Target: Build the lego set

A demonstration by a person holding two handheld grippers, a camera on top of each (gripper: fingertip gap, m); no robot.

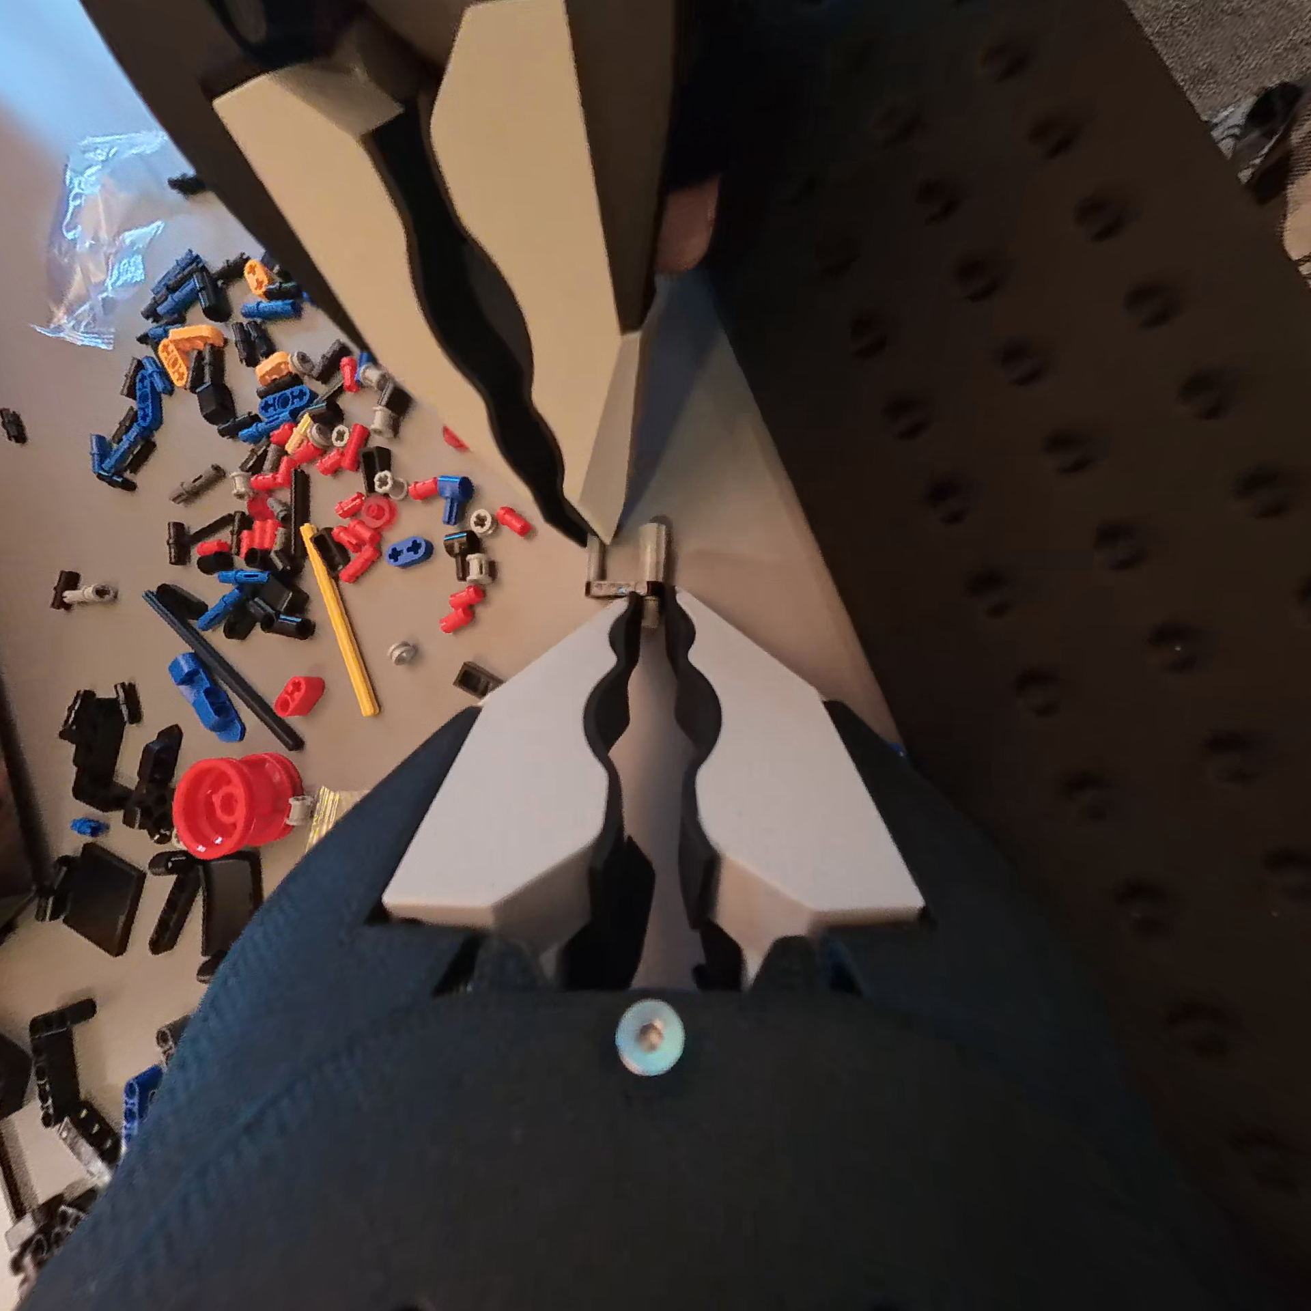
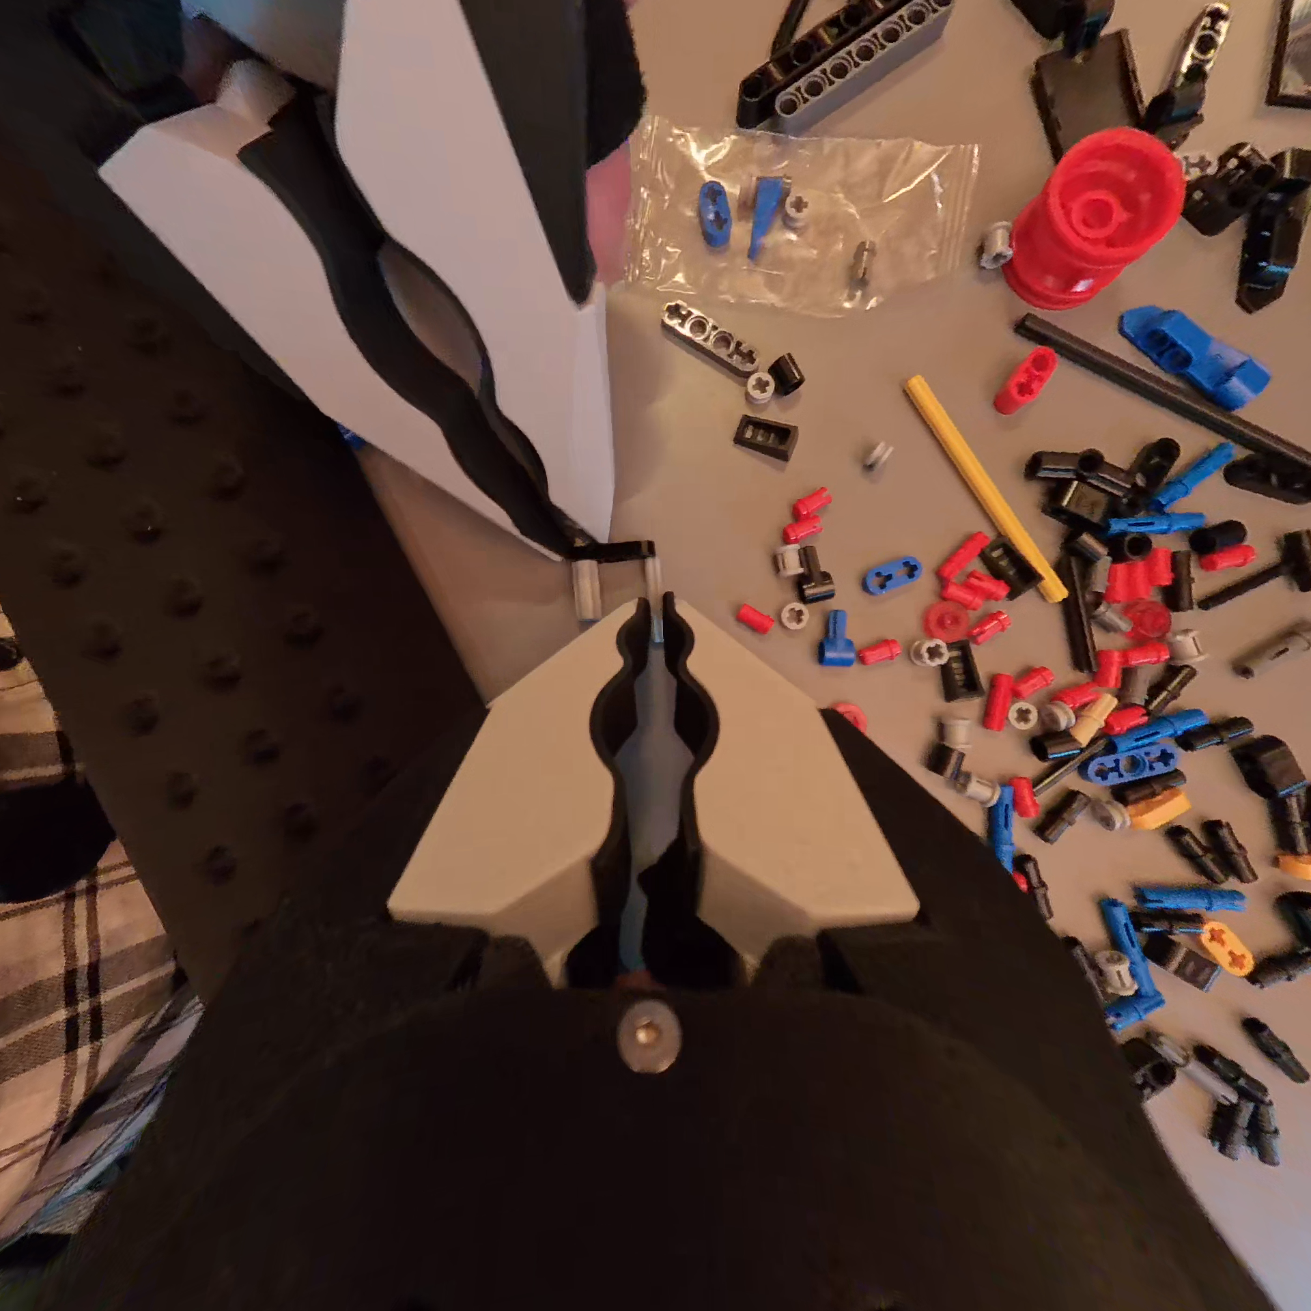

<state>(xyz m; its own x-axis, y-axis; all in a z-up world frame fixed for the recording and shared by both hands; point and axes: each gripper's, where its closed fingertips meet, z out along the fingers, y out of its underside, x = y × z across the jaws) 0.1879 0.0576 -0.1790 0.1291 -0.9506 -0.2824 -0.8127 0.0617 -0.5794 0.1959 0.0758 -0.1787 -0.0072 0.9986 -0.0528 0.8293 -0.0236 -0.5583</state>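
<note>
A small assembly hangs in the air between both grippers: a thin black beam (image 1: 616,588) (image 2: 618,550) with two grey pins through its ends. My left gripper (image 1: 649,611) is shut on one grey pin (image 1: 653,560), right at the beam. In the right wrist view the left gripper (image 2: 576,548) comes in from the upper left. My right gripper (image 2: 656,611) is shut on the other grey pin (image 2: 651,583). In the left wrist view the right gripper (image 1: 594,537) comes down from the top onto that pin (image 1: 596,562). The two gripper tips nearly touch.
Loose red, blue, black and orange pieces lie scattered on the grey table (image 2: 681,468), with a red wheel hub (image 2: 1092,216) (image 1: 230,805), a yellow axle (image 2: 982,486), a long black axle (image 2: 1163,386) and a clear bag (image 2: 794,213). A dark studded panel (image 1: 1064,496) (image 2: 177,532) stands close beside the grippers. My two grippers' fingertips are within a few centimetres of each other. The yellow axle (image 2: 982,486) is about 9 centimeters from my right fingertips. My left wrist view (image 1: 338,616) looks at it from another angle.
</note>
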